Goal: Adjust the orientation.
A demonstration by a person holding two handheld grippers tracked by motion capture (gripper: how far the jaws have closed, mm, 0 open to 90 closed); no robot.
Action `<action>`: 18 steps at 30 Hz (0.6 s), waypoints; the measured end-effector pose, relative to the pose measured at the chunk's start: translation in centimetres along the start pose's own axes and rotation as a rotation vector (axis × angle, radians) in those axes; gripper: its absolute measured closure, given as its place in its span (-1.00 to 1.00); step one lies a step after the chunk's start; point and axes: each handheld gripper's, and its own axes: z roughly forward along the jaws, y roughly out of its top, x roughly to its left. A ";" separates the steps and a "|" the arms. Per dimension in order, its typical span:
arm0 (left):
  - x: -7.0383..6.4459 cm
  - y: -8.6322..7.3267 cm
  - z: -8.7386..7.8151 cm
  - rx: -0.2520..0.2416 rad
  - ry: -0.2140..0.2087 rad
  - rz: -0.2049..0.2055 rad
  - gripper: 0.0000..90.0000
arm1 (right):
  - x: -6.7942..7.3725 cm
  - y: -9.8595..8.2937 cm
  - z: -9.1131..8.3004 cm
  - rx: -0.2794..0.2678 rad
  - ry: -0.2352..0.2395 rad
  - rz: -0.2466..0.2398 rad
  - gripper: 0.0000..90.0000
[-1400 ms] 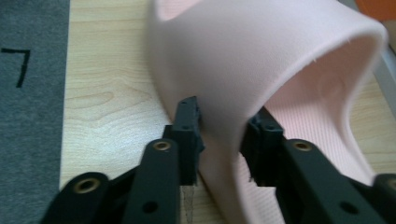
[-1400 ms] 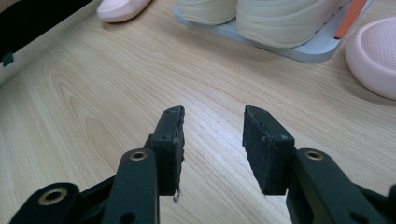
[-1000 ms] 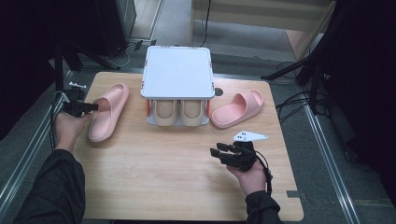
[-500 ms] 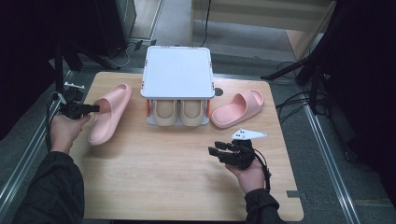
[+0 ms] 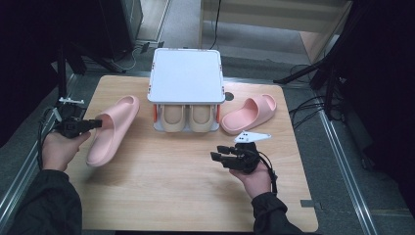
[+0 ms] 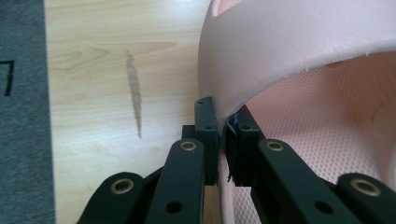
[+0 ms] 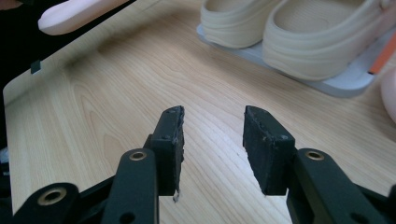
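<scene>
The pink slipper [image 5: 111, 128] lies on the left of the worktop [image 5: 161, 196], its long axis running from near edge toward the shoe rack [image 5: 186, 78]. The left gripper [image 5: 83, 125] fingers [image 6: 208, 135] are clamped on its strap edge. The right gripper [image 5: 222, 152] hovers well apart, fingers [image 7: 170, 135] spread and empty.

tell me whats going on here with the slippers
A person works at a wooden table with a gripper in each hand. The left gripper is shut on the strap edge of a pink slipper, which looks tilted up off the table. The right gripper is open above bare wood and holds nothing. A second pink slipper lies to the right of a white rack with a beige pair of shoes on its lower shelf.
</scene>
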 end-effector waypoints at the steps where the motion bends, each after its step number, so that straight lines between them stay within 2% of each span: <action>1: -0.6 -0.5 -0.3 0.003 -0.011 0.008 0.88 | 0.1 0.3 0.3 0.004 0.003 -0.011 0.31; 3: -1.2 -0.9 -0.6 0.005 -0.013 0.029 0.88 | 0.1 0.5 0.6 0.006 0.008 -0.015 0.31; 8: -2.2 -1.8 -0.9 0.011 -0.046 0.036 0.88 | 0.1 0.9 0.8 0.006 0.014 -0.018 0.36; 9: -2.9 -2.2 -1.0 0.015 -0.046 0.056 0.88 | 0.1 0.9 0.9 0.005 0.014 -0.019 0.37; 10: -2.9 -2.2 -1.0 0.015 -0.046 0.056 0.88 | 0.1 0.9 0.9 0.005 0.014 -0.019 0.37; 11: -3.8 -2.5 -1.1 0.019 -0.053 0.076 0.88 | 0.1 1.1 0.9 0.004 0.013 -0.017 0.38; 12: -3.8 -2.5 -1.1 0.019 -0.053 0.076 0.88 | 0.1 1.1 1.0 0.003 0.014 -0.017 0.39; 13: -4.7 -2.8 -1.2 0.019 -0.080 0.084 0.88 | 0.0 1.2 1.0 0.004 0.014 -0.017 0.39; 14: -4.7 -2.8 -1.2 0.019 -0.080 0.084 0.88 | 0.0 1.2 1.0 0.004 0.014 -0.017 0.39; 15: -5.5 -3.1 -1.1 0.026 -0.108 0.092 0.88 | 0.0 1.2 1.1 0.006 0.013 -0.016 0.39; 16: -5.5 -3.1 -1.1 0.026 -0.108 0.092 0.87 | 0.0 1.2 1.1 0.006 0.013 -0.016 0.39; 17: -6.3 -3.3 -1.1 0.031 -0.117 0.107 0.87 | 0.1 1.3 1.3 0.011 0.011 -0.019 0.39; 18: -6.3 -3.3 -1.1 0.031 -0.117 0.107 0.87 | 0.1 1.3 1.3 0.011 0.011 -0.019 0.39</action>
